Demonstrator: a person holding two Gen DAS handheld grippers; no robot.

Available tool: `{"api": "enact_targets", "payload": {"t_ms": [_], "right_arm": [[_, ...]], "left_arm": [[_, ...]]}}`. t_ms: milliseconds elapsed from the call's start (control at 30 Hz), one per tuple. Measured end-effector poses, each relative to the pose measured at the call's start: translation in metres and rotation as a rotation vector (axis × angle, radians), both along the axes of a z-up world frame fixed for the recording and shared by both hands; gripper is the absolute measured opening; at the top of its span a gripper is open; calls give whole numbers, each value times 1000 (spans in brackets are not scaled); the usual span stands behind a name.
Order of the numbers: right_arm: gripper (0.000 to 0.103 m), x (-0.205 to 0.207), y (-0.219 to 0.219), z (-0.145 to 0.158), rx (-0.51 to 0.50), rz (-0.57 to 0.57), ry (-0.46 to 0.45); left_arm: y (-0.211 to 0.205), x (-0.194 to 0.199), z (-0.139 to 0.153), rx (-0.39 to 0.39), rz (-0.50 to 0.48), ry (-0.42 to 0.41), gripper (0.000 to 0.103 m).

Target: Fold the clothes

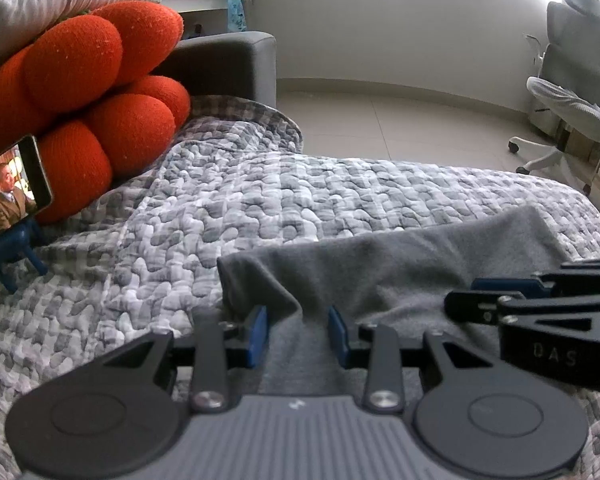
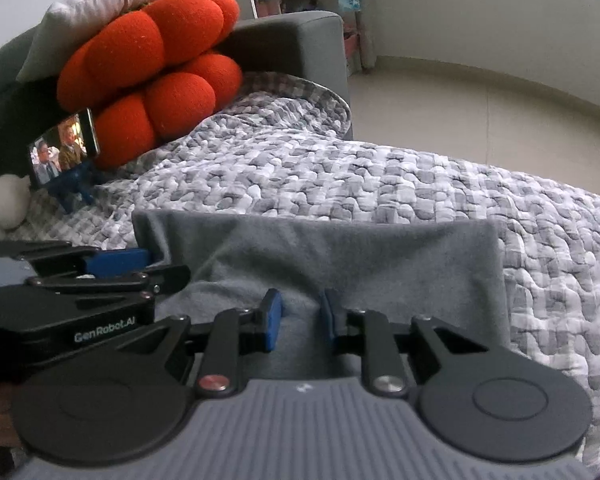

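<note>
Left gripper (image 1: 298,334) and right gripper (image 2: 301,320) gape apart over the grey garment (image 2: 340,256), hiding its near edge.

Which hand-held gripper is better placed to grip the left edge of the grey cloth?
Probably the left hand-held gripper: it is open, and the left edge of the grey cloth lies just ahead of its fingers. The right hand-held gripper sits nearer the middle.

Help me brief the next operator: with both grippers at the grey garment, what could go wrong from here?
1. Both the left gripper and right gripper are open around raised folds of the grey garment; closing may catch only one layer.
2. The grippers sit close side by side and could collide.
3. The quilt underneath is rumpled and might get pinched too.
</note>
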State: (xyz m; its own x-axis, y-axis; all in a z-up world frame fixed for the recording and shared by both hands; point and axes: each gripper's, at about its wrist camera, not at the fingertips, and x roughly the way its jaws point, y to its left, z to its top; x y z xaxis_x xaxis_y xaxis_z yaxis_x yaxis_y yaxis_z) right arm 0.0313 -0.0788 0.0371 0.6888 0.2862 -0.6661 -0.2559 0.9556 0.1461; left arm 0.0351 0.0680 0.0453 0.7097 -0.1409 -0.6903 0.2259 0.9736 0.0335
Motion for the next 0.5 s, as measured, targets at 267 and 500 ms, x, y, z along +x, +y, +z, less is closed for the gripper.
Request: {"api": "enact_targets", "payload": {"t_ms": [267,500], "right_arm": [[23,3,-9,1,11,-37,12],[22,7,-24,1,14,-93,22]], "left_arm": [[7,3,3,-40,31,15,36],[17,9,4,-80,51,35,36]]}}
